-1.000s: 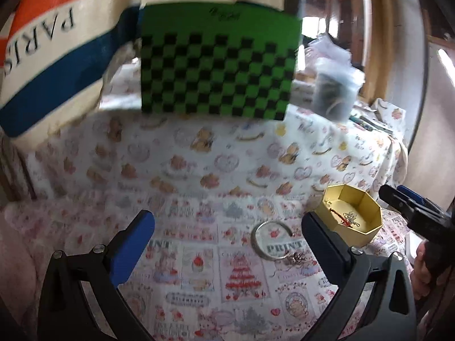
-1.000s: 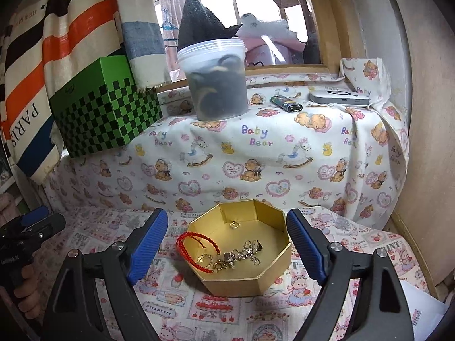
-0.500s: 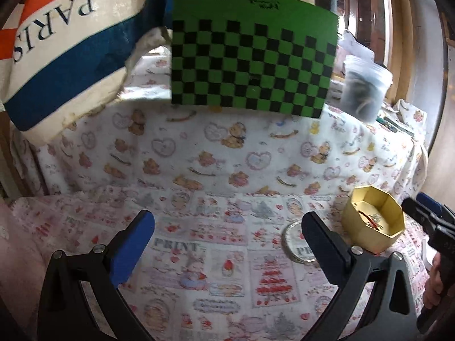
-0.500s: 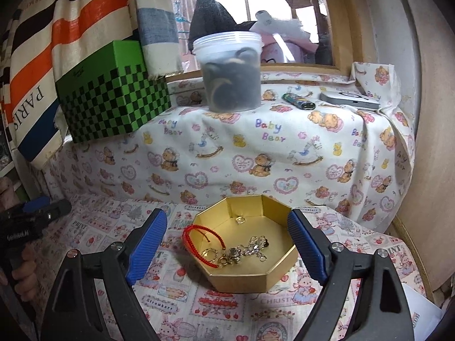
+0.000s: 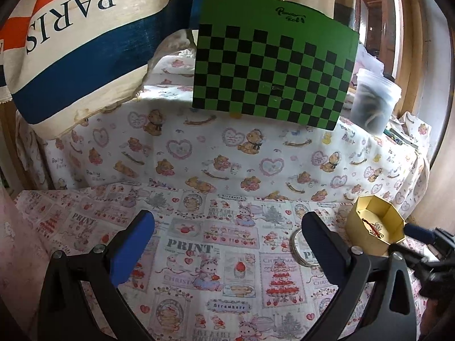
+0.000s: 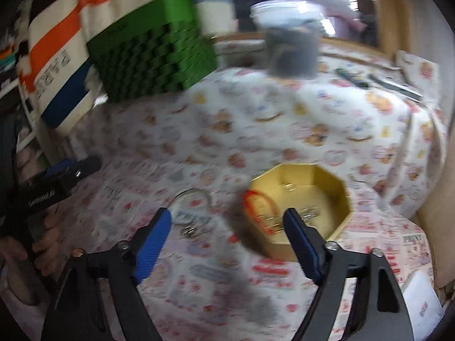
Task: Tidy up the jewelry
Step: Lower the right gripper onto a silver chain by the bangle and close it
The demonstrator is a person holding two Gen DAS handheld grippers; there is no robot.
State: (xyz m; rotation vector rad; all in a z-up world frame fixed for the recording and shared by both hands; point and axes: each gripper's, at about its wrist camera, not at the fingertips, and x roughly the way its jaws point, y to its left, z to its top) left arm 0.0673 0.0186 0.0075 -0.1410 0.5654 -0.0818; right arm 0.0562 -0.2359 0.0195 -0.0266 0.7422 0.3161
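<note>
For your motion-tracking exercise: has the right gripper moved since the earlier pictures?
Yes. The right gripper, jaws closing on nothing, has swung left: the gold box, earlier centred between its fingers, now sits to the right, with the silver bangle ahead.

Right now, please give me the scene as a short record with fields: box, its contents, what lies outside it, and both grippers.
box: gold octagonal box, lid off, on the printed cloth
contents: red cord and small metal pieces
outside: silver ring on the cloth, left of the box
left gripper: open, empty
right gripper: jaws closing, nothing between them; view blurred
</note>
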